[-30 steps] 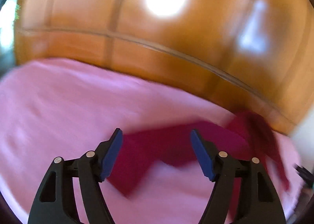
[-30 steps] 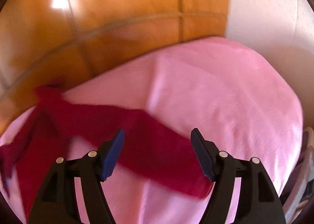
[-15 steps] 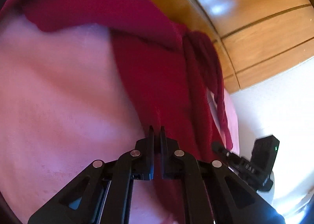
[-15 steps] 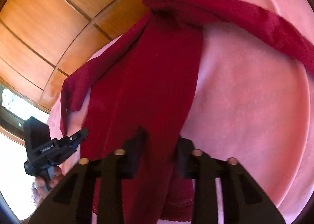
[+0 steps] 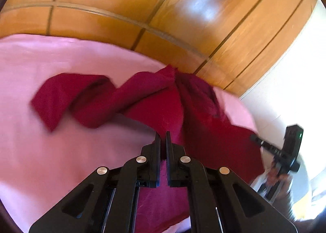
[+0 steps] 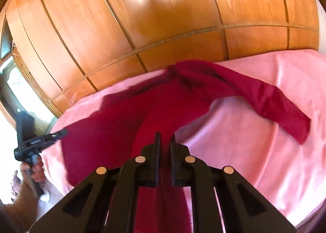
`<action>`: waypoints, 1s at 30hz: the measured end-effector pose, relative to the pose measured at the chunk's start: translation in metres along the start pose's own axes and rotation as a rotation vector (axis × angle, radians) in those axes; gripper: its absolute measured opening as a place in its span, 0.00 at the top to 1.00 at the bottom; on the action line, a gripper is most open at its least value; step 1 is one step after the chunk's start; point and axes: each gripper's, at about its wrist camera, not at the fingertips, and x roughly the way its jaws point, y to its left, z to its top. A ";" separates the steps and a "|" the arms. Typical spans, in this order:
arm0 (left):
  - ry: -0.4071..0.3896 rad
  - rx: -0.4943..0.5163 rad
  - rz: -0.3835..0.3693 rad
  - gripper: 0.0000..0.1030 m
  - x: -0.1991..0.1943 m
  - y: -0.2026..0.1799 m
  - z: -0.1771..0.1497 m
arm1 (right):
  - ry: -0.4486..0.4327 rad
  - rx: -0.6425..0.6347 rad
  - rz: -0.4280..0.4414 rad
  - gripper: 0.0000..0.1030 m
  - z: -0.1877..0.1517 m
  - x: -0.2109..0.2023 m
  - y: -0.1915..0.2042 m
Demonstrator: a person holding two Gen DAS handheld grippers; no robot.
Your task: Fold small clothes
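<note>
A dark red long-sleeved garment lies on a pink sheet. My left gripper is shut on the garment's near edge, with red cloth between the black fingers. One sleeve lies twisted to the left. In the right wrist view my right gripper is shut on another part of the garment's near edge. A sleeve stretches out to the right over the sheet. The cloth rises from the sheet to both grippers.
Glossy wooden panels stand behind the bed. A white wall is at the right. The other hand-held gripper shows at each view's edge: right gripper, left gripper. A bright window is at the left.
A second ago both grippers were open above the garment. They closed on its near edge and now lift and pull it toward me; the views have tilted back up.
</note>
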 end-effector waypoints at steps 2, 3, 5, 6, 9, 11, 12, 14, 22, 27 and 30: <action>0.012 0.004 0.034 0.97 -0.008 0.005 -0.015 | 0.045 0.019 -0.036 0.93 -0.022 0.008 -0.011; 0.035 -0.008 -0.001 0.97 -0.011 0.012 -0.029 | 0.081 0.021 -0.082 0.93 -0.036 0.014 -0.018; 0.050 -0.047 -0.025 0.81 -0.013 0.022 -0.048 | 0.141 0.047 -0.153 0.93 -0.058 0.022 -0.036; 0.052 -0.068 -0.015 0.71 -0.015 0.028 -0.057 | 0.157 0.066 -0.165 0.93 -0.065 0.022 -0.044; 0.048 -0.171 0.021 0.49 -0.015 0.052 -0.079 | 0.199 0.084 -0.259 0.93 -0.086 0.032 -0.063; 0.083 -0.235 0.010 0.49 -0.007 0.067 -0.089 | 0.212 0.062 -0.313 0.93 -0.093 0.040 -0.066; 0.082 -0.235 0.027 0.49 -0.006 0.068 -0.092 | 0.214 0.046 -0.330 0.93 -0.094 0.042 -0.065; 0.075 -0.226 0.026 0.48 -0.003 0.075 -0.099 | 0.212 -0.019 -0.378 0.93 -0.093 0.046 -0.056; 0.170 -0.050 -0.044 0.64 0.015 0.052 -0.120 | 0.249 0.022 -0.302 0.58 -0.104 0.053 -0.055; 0.187 -0.037 -0.062 0.90 0.018 0.045 -0.122 | 0.264 -0.004 -0.266 0.93 -0.110 0.049 -0.043; 0.157 -0.077 -0.191 0.90 0.002 0.036 -0.115 | 0.229 -0.048 -0.284 0.93 -0.104 0.033 -0.038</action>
